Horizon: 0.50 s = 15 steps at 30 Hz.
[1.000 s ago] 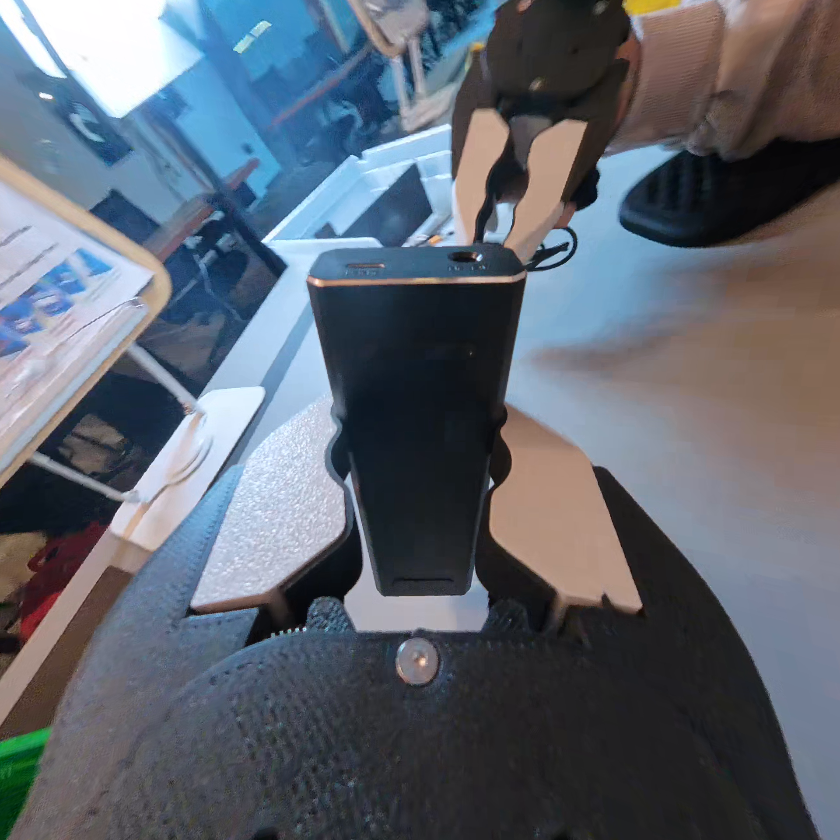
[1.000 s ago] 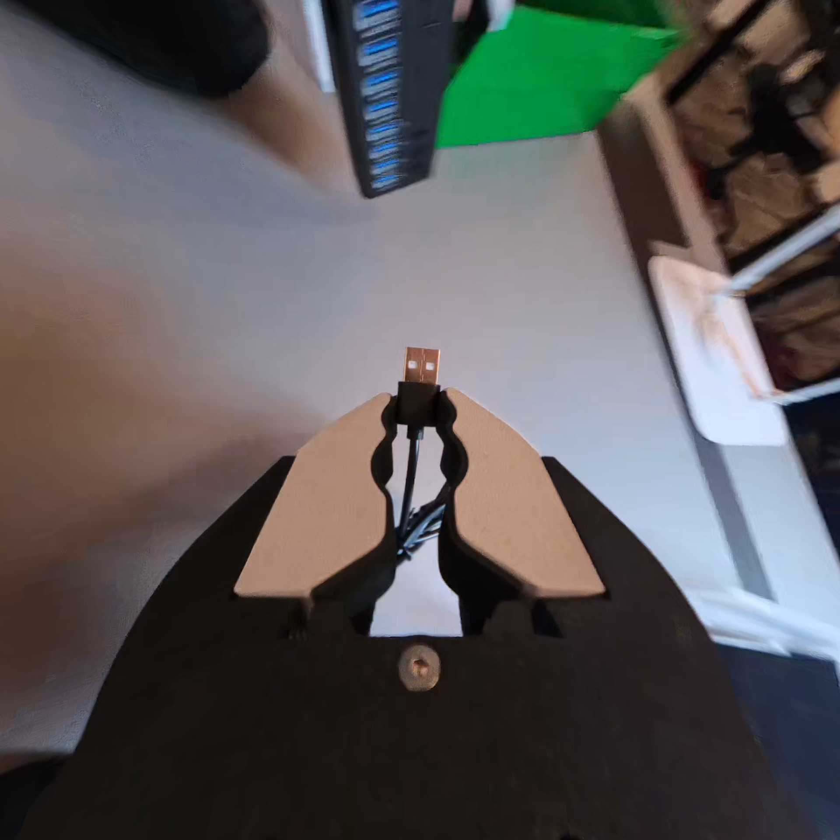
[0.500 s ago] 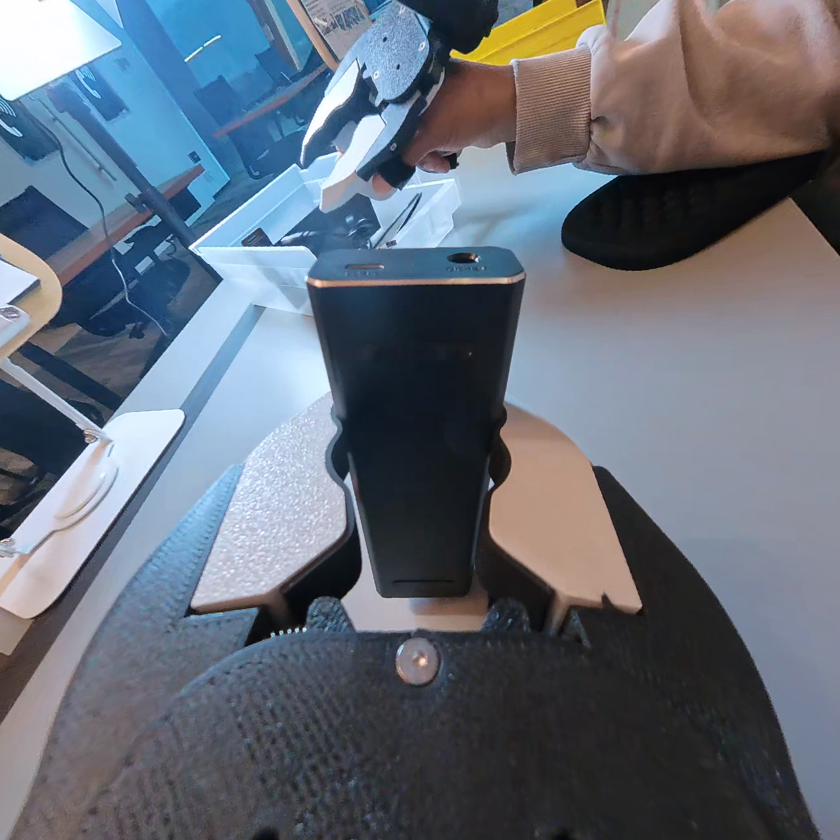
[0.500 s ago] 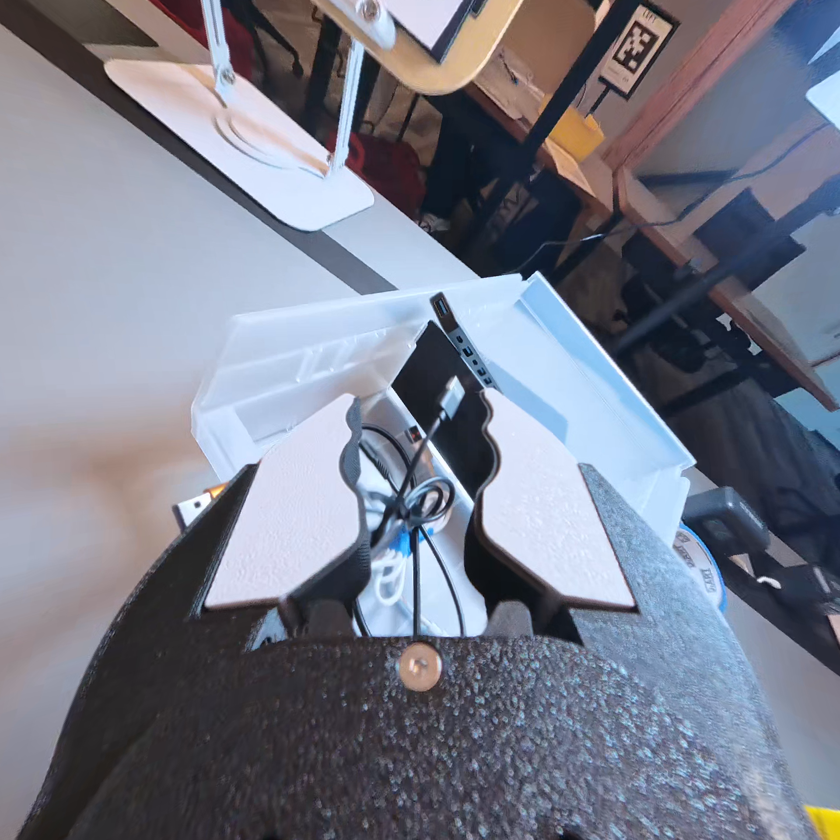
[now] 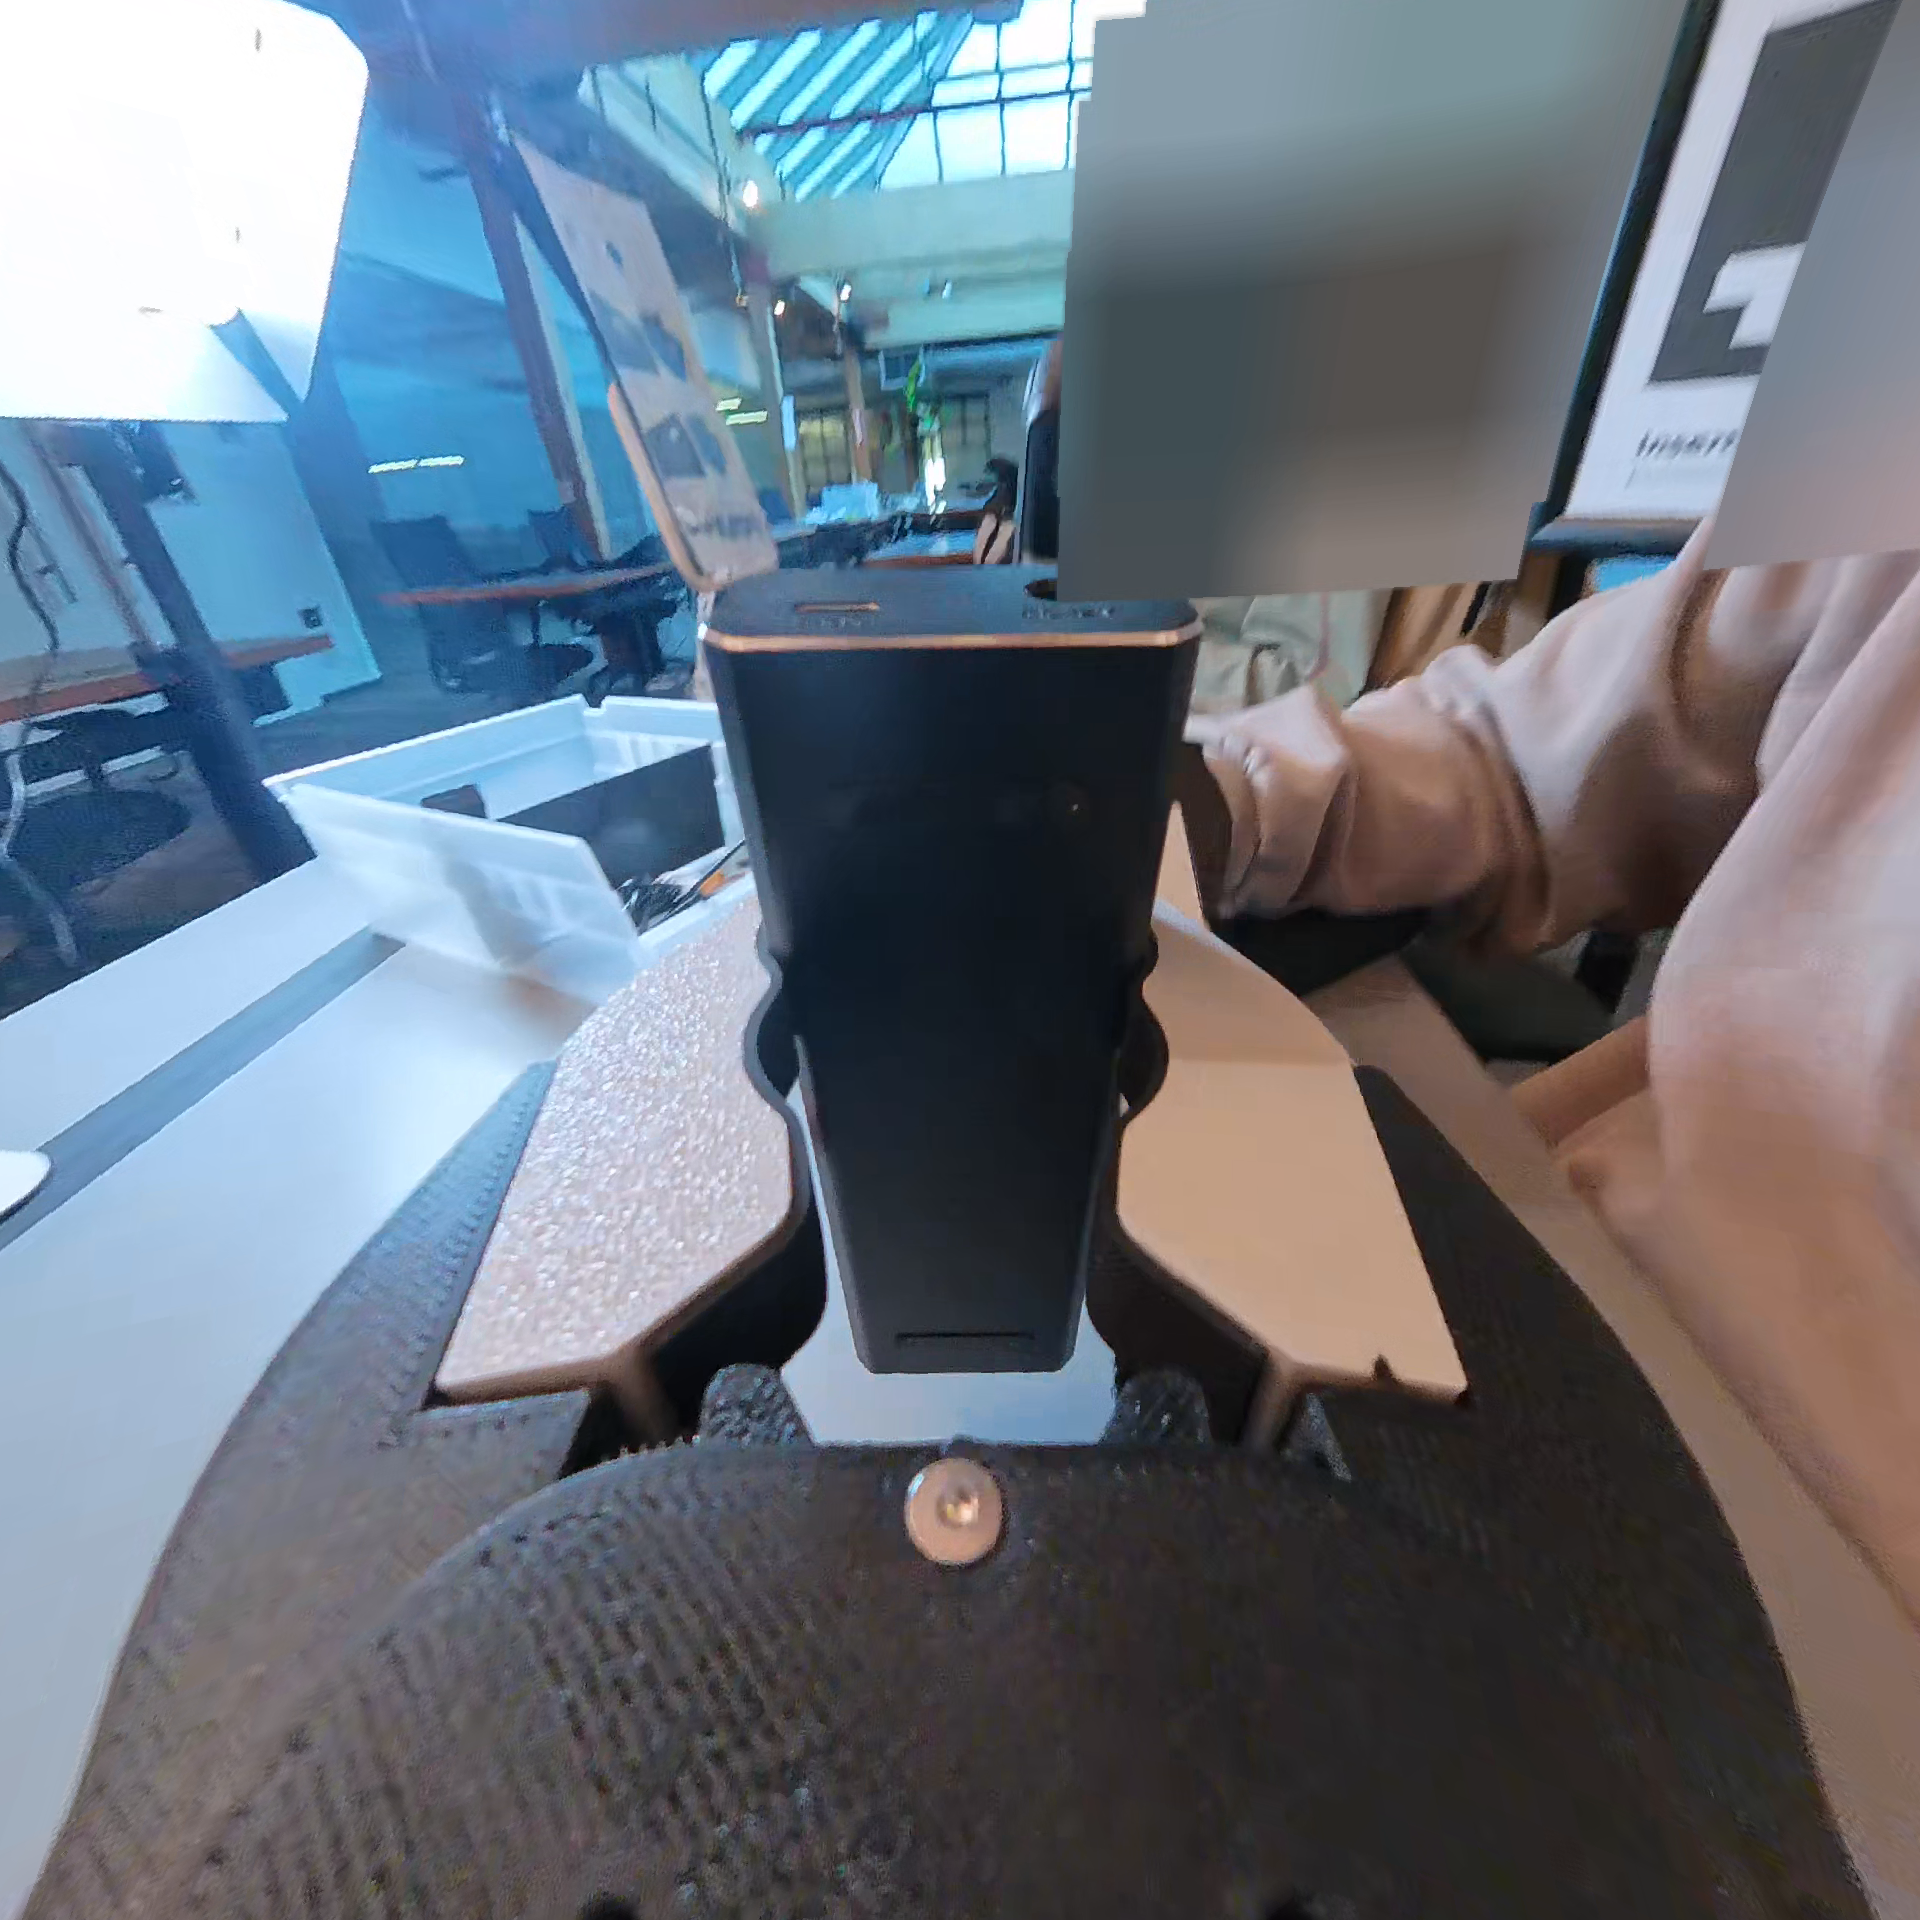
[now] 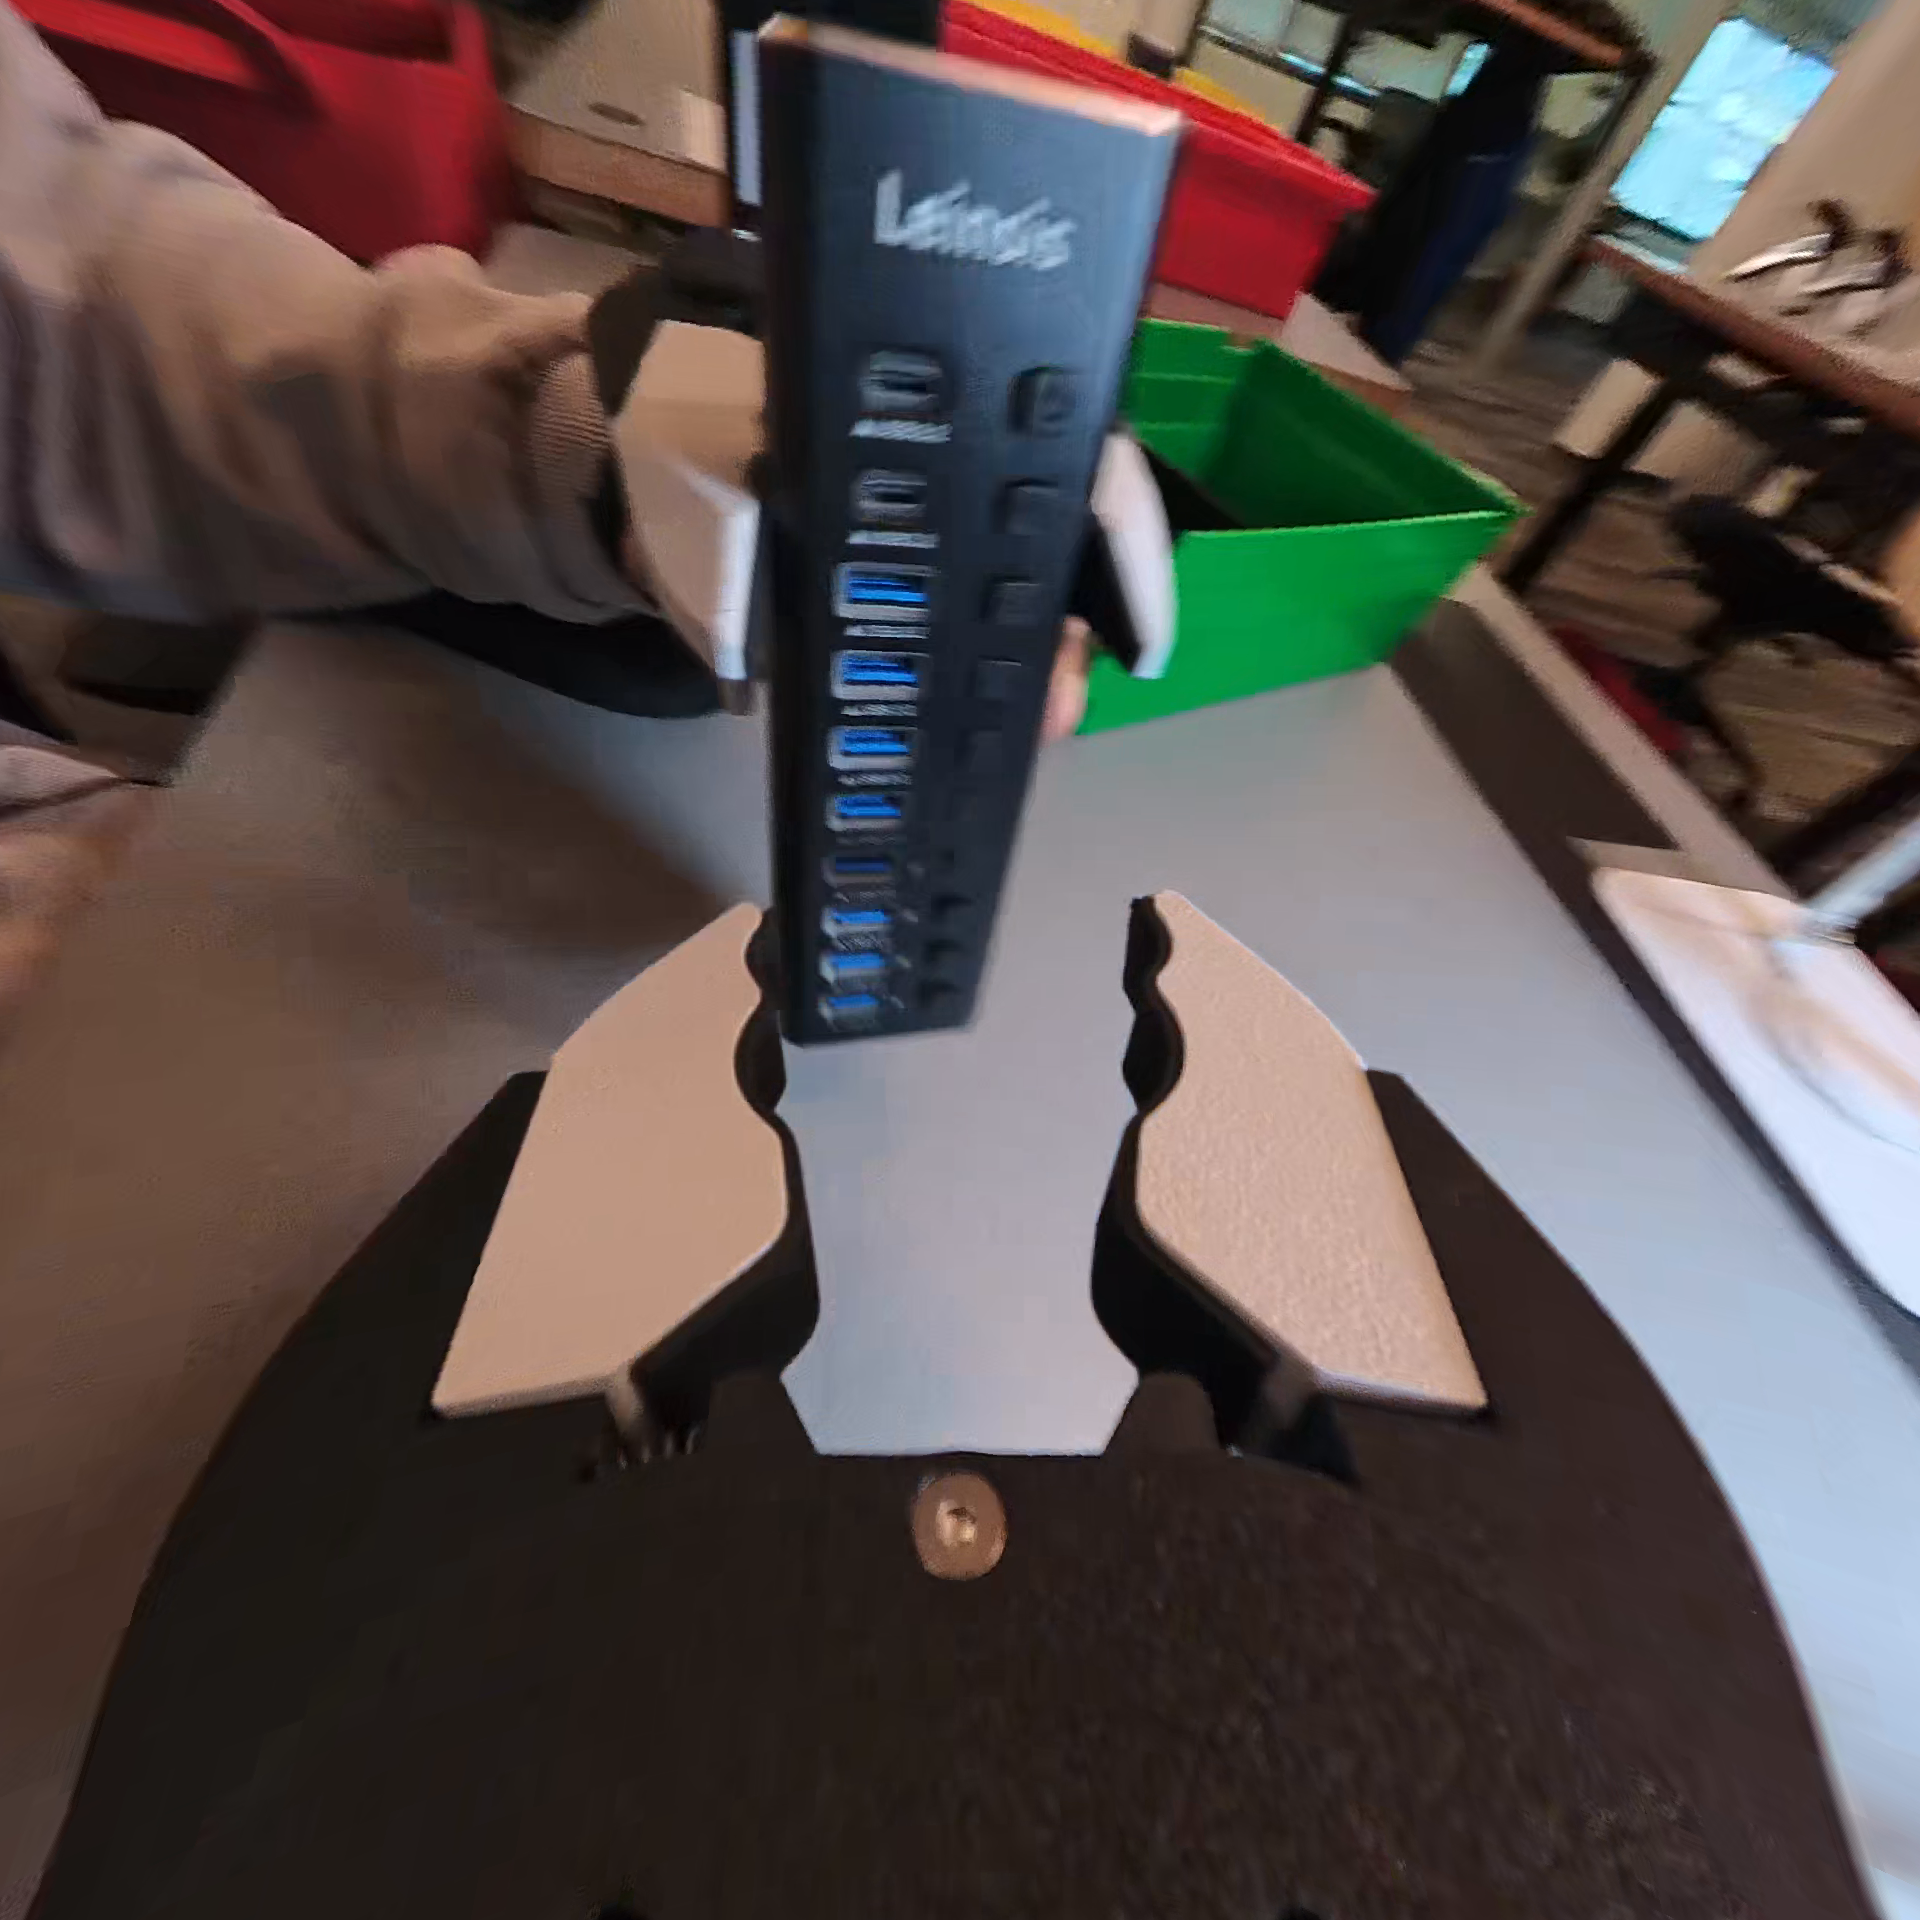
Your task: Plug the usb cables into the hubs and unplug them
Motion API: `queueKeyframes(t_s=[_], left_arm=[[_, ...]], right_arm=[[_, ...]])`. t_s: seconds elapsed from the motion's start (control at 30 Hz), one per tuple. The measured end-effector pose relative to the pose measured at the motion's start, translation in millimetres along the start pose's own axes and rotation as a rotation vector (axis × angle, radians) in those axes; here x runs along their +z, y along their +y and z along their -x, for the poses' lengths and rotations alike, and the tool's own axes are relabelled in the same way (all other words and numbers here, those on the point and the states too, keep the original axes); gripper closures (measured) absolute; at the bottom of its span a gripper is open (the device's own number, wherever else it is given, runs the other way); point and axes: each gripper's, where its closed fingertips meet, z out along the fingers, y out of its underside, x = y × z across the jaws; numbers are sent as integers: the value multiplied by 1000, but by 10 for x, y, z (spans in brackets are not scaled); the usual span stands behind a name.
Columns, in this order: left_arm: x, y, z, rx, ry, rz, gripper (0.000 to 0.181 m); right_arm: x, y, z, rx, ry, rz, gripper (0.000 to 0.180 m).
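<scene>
A pale grey counter (image 6: pixel 1299 935) fills the lower half of both wrist views. On it, towards its far edge in the left wrist view, sits an open white plastic box (image 5: pixel 468 862) with dark cables inside. In the right wrist view a green bin (image 6: pixel 1288 540) stands at the counter's far side, with a red bin (image 6: pixel 1236 208) farther back and a white lamp base (image 6: pixel 1787 1049) at the right edge.

A beige sleeve (image 6: pixel 260 416) reaches in from the left of the right wrist view, forearm roughly level, ending at the left tool (image 6: pixel 940 566). That tool pinches the black usb hub (image 6: pixel 935 540) by its two long sides, about midway along, and holds it clear above the counter, its face of blue ports turned to the right camera. In the left wrist view the same hub (image 5: pixel 956 935) runs straight out between the left tool's (image 5: pixel 951 935) pale fingers (image 5: pixel 644 1174), plain back showing.

The right tool (image 6: pixel 945 914) points at the hub's near end with its fingers (image 6: pixel 1278 1174) spread wide and nothing between them; the hub's lower end overlaps the tip of the left finger in the picture, and whether they touch I cannot tell.
</scene>
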Motion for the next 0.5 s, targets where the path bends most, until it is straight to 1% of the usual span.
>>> queueKeyframes(t_s=[0.07, 0.13, 0.2, 0.3, 0.4, 0.43, 0.5], left_arm=[[31, -71, -84, -22, 36, -58, 120], [79, -107, -178, -11, 62, -89, 120], [103, -123, -231, 49, 52, -92, 120], [121, -126, -219, 66, 20, -59, 120], [43, -203, -67, 30, -43, -69, 122], [-12, -232, 5, 0, -62, -78, 122], [-128, -208, 203, -35, -137, -63, 123]], right_arm=[[191, -40, 167, 25, -47, -34, 110], [314, -124, 269, 47, -70, -79, 109], [344, -174, 272, 53, -46, -89, 118], [289, -161, 258, 12, -55, -39, 118], [165, -93, 119, 42, -42, 26, 118], [86, -75, 35, 81, -40, 42, 118], [-142, -92, -291, 132, 40, 37, 118]])
